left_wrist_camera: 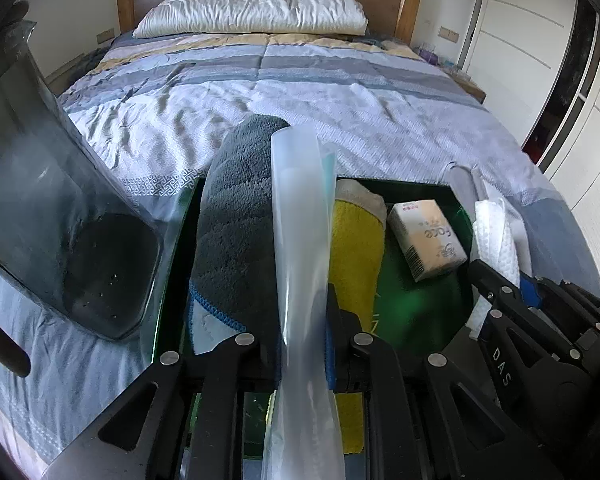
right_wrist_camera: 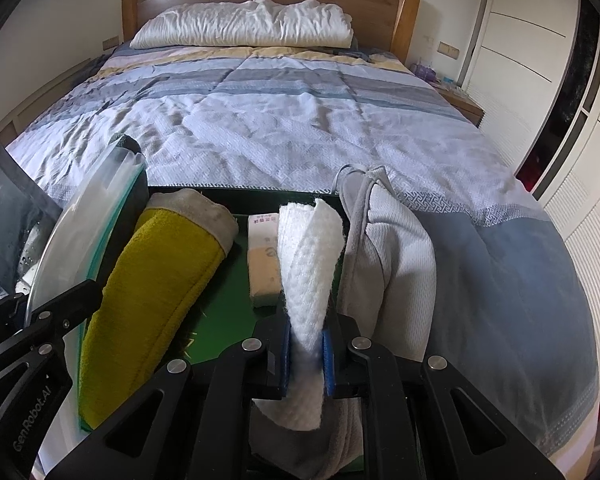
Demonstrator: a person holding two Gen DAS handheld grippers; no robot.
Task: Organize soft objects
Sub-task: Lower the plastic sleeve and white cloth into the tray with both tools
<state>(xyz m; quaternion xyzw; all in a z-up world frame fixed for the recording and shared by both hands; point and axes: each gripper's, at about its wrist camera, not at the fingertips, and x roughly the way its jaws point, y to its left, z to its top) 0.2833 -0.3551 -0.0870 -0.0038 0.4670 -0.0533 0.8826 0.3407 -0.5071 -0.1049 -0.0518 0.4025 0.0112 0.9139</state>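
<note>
A: Presently, what is being held, taken from the left?

B: At far left a dark lid (left_wrist_camera: 100,272) is seen, leaning over the tray (left_wrist_camera: 456,200); next, the left gripper (left_wrist_camera: 304,344) is clenched on a clear bag (left_wrist_camera: 300,240), which is held upright between the grey towel (left_wrist_camera: 236,216) and the yellow towel (right_wrist_camera: 152,280); a tissue pack (left_wrist_camera: 428,236) lies flat on the tray floor beyond; the right gripper (right_wrist_camera: 306,352) is clamped on a white cloth (right_wrist_camera: 312,256), with a grey garment (right_wrist_camera: 384,248) stood just beside it at the tray's right edge.

A: Which step is judged to be in hand?

B: Filing, it seems; both pieces are gripped inside the tray on the bed (right_wrist_camera: 300,128), not yet let go.

A: What is called for next?

B: Probably each piece should be seated down into its gap, then the jaws eased apart and withdrawn upward; the neighbours should not be dragged out.
</note>
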